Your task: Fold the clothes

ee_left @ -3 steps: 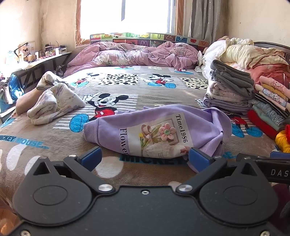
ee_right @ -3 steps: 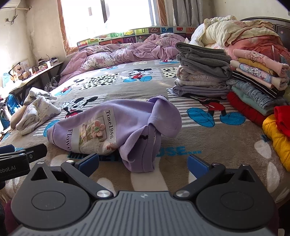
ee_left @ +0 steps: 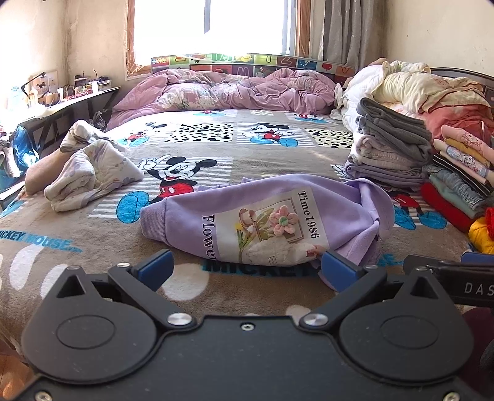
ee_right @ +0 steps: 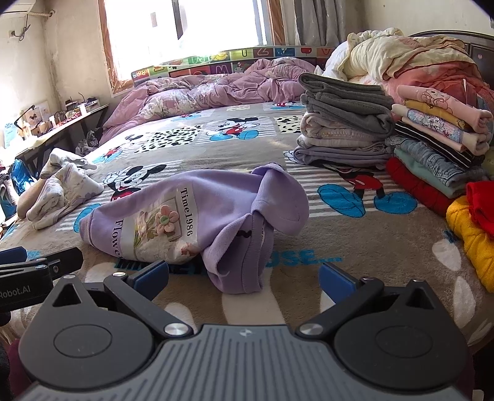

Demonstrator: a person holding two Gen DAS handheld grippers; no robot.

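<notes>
your lilac sweatshirt (ee_left: 262, 219) lies crumpled on the bed (ee_left: 234, 154), just ahead of both tools. its long axis runs left to right across your view: the ribbed hem points left, the bunched neck and sleeve end points right, with a sleeve (ee_right: 237, 259) flopping toward you. the white print panel faces up with a pink fabric flower (ee_left: 282, 219); you can read "time1986" along one edge and "flower" along the other, both set sideways.

your left gripper (ee_left: 247, 268) has its blue fingers (ee_left: 156, 267) spread wide and holds nothing, though the right-hand pad sits at the garment's near edge. your right gripper (ee_right: 244, 277) is likewise spread and empty, the sleeve tip lying between its fingers (ee_right: 335, 279). its body reads "das" in the left view; the left tool reads "robot.ai" in the right view.

the blanket (ee_right: 355, 234) is brown with mickey mouse prints and the words "mickey mouse". folded clothes stacks (ee_right: 345, 129) stand at the right, a rumpled pink duvet (ee_left: 222, 92) lies under the bright window (ee_left: 213, 27), and a cluttered tabletop (ee_left: 61, 101) runs along the left wall.
</notes>
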